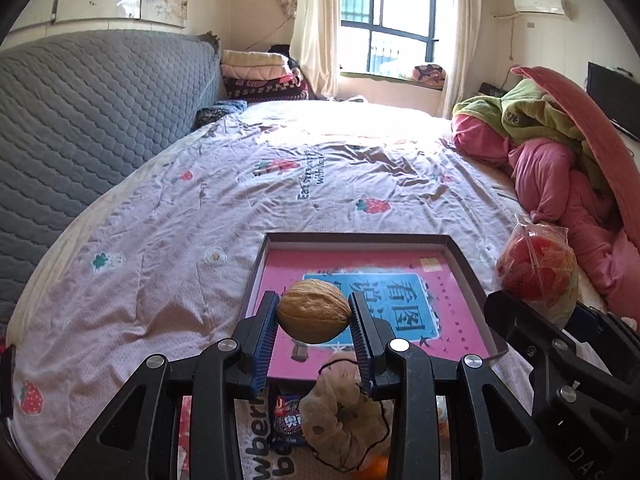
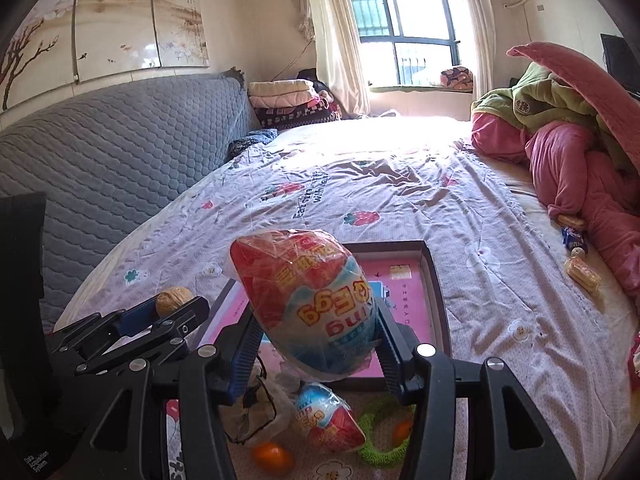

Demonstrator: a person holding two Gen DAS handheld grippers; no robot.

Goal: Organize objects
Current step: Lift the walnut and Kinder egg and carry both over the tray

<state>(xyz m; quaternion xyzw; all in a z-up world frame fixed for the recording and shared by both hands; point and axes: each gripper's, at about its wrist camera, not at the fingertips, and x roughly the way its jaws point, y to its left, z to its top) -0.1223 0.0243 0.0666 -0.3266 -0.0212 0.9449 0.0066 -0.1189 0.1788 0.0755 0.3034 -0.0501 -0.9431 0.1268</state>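
Left tool (image 1: 314, 312): clamped on one walnut (image 1: 314, 311), held in the air above the near-left corner of the tray (image 1: 464, 258). Risk: the shell is hard and round and sits between the tips only; a jolt or a slackened squeeze would likely send it rolling across the bed (image 1: 160, 280).

Right tool (image 2: 316, 344): clamped on one large wrapped egg (image 2: 308, 304), red over blue, held above the tray's near edge. Risk: the loose film could slide on the pads, and the egg is gripped low, so it may tip forward. The two tools hang close beside each other; a careless swing could knock them together.

Tray: one, dark rim, pink printed floor, lying on the bed just ahead of both tools, with nothing seen in it.

Count, left to right:
- walnut, 1, held
- snack packet (image 1: 286, 420), dark, 1, on bed
- beige scrunchie (image 1: 344, 420), 1, below left tool
- oranges (image 2: 272, 458), 2 seen
- wrapped eggs, 2: one held, one smaller egg (image 2: 330, 420) on bed
- green ring (image 2: 380, 440), 1
- wrapped snacks (image 2: 582, 274) by the pink quilt (image 2: 580, 168), about 3; the blue one is too small to name
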